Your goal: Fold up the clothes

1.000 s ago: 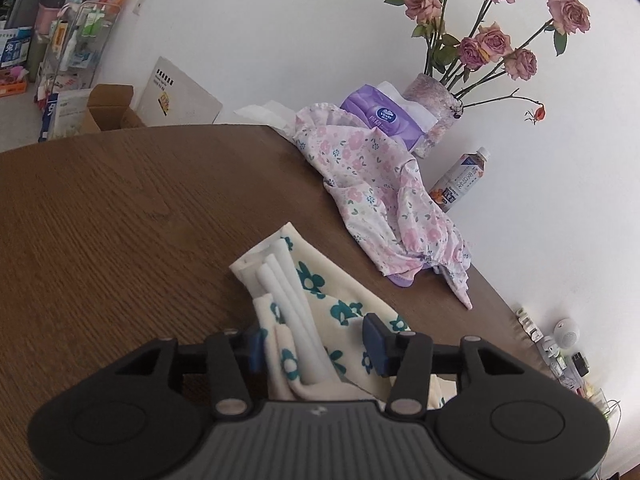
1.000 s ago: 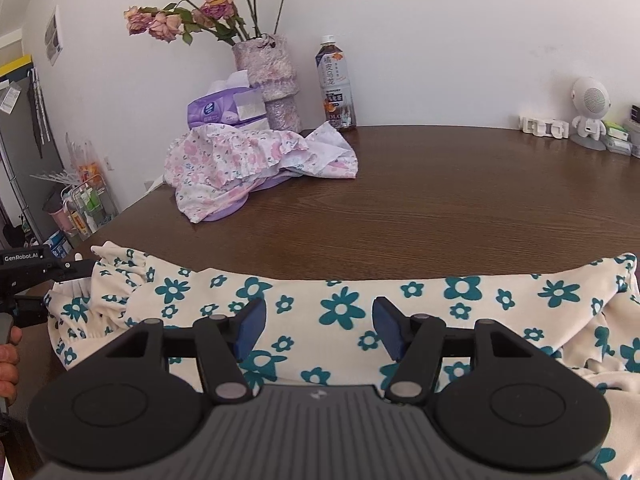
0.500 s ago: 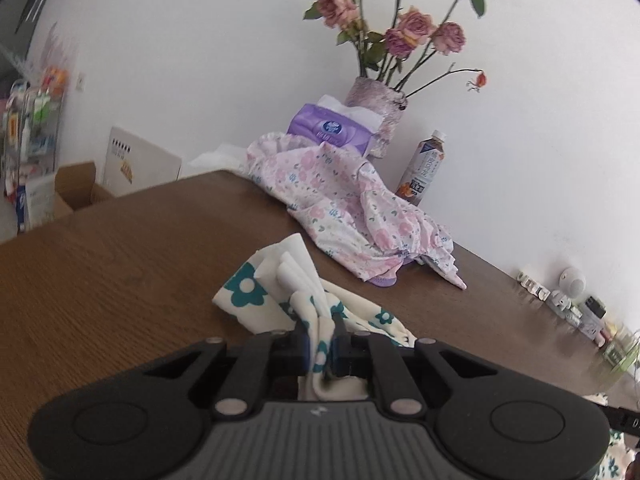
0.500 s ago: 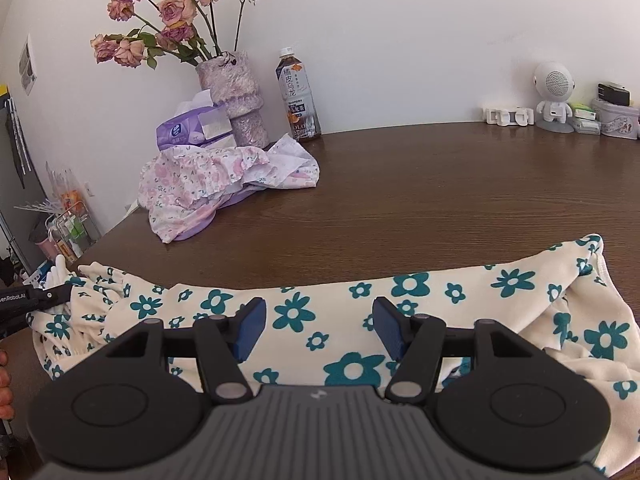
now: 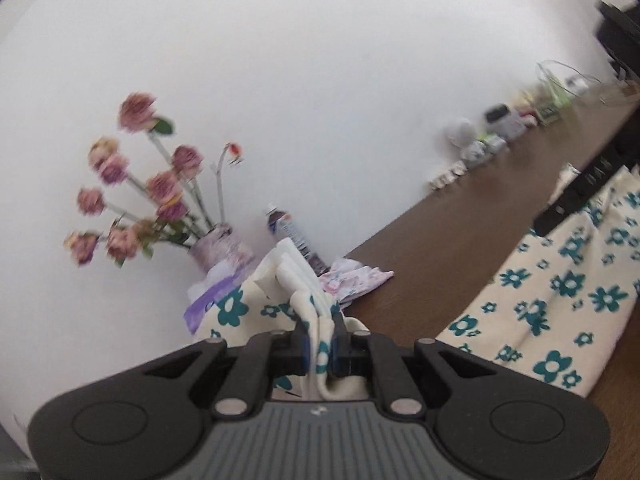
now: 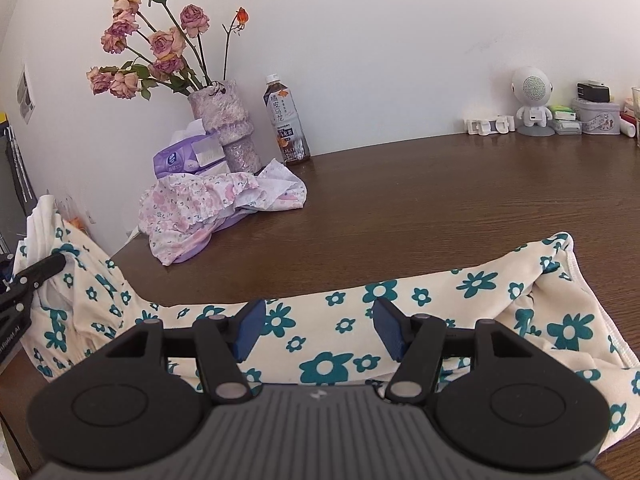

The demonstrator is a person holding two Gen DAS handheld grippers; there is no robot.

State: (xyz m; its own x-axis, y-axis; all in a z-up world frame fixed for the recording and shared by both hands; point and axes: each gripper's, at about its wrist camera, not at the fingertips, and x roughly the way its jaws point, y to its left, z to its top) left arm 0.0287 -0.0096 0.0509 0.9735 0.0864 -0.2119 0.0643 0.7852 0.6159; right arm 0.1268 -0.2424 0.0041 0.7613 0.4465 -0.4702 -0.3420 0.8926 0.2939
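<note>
Your left gripper [image 5: 320,350] pinched the garment's [image 6: 432,304] lifted end; its length ran sideways under your right gripper [image 6: 318,330], whose fingers gaped wide, empty

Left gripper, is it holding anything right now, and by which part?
Yes. The left gripper is shut on the cream garment with teal flowers, pinching a bunched, ribbed end of it. The right gripper is open above the cloth, holding nothing.

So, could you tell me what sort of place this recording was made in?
Most likely a home: a wooden table against a white wall holds a vase of roses, a tissue pack, a drink bottle and loose garments.
</note>
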